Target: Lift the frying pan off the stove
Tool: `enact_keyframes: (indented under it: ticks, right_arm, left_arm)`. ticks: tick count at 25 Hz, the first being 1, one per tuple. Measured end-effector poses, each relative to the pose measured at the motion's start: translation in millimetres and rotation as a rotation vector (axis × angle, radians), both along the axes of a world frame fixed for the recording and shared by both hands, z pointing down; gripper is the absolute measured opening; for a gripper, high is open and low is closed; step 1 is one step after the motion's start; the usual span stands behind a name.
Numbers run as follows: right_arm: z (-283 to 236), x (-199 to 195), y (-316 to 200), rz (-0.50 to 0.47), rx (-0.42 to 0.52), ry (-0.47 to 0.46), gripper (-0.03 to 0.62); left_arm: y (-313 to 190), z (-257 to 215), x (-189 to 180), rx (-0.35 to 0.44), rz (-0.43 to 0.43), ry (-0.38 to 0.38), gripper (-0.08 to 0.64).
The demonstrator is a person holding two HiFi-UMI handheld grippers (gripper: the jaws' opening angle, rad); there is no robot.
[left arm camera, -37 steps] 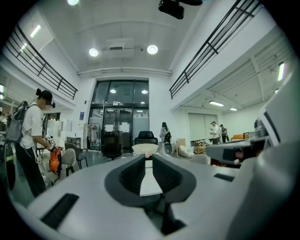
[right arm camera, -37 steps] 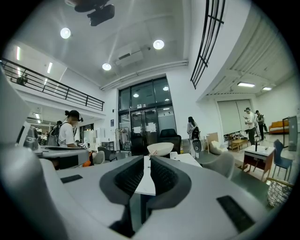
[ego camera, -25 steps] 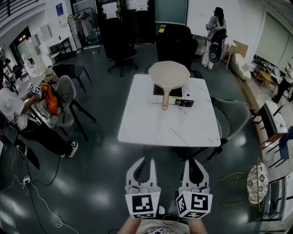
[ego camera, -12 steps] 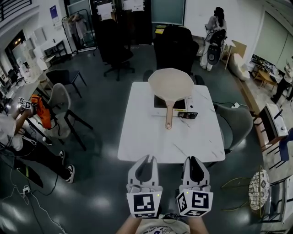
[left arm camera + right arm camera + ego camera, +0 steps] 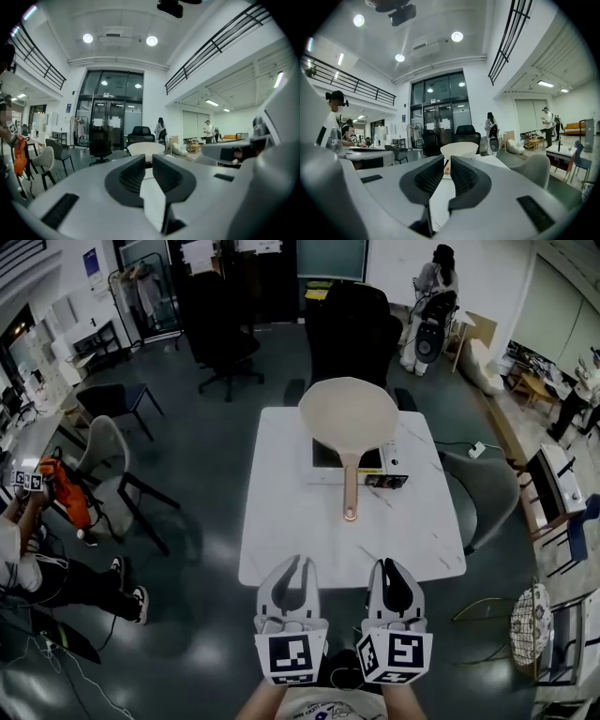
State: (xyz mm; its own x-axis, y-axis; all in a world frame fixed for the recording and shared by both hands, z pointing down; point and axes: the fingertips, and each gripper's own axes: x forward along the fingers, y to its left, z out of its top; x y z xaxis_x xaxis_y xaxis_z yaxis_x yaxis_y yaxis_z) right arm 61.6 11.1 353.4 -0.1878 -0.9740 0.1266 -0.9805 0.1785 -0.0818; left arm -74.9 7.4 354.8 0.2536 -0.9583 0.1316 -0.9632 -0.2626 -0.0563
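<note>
A cream frying pan (image 5: pixel 347 413) with a long wooden handle (image 5: pixel 351 488) sits on a flat white-and-black stove (image 5: pixel 322 463) at the far side of the white table (image 5: pixel 291 531). The handle points toward me. My left gripper (image 5: pixel 293 570) and right gripper (image 5: pixel 394 573) hover side by side at the table's near edge, well short of the handle. Both are shut with nothing between the jaws. The pan shows small and far off past the jaws in the left gripper view (image 5: pixel 146 148) and the right gripper view (image 5: pixel 459 150).
A small black device (image 5: pixel 386 481) lies beside the stove. Black office chairs (image 5: pixel 352 329) stand behind the table, a grey chair (image 5: pixel 483 488) at its right, another grey chair (image 5: pixel 108 460) at the left. A seated person (image 5: pixel 19 549) is at far left.
Both grippers have moved forward together toward the table. The table and pan now sit nearer and lower in the head view. Both jaws stay shut.
</note>
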Motion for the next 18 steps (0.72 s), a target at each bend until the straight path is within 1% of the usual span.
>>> enact_keyframes:
  ticks: [3, 8, 18]
  right_arm:
    - [7, -2, -6, 0.0, -0.02, -0.003, 0.051]
    - [12, 1, -19, 0.005, -0.04, -0.005, 0.051]
    - [12, 12, -72, -0.025, -0.043, -0.01, 0.051]
  left_arm:
    - [-7, 7, 0, -0.027, 0.002, 0.023, 0.055]
    - [-21, 17, 5, -0.045, 0.022, 0.028, 0.057]
    - [-69, 18, 14, -0.052, -0.01, 0.033, 0.055]
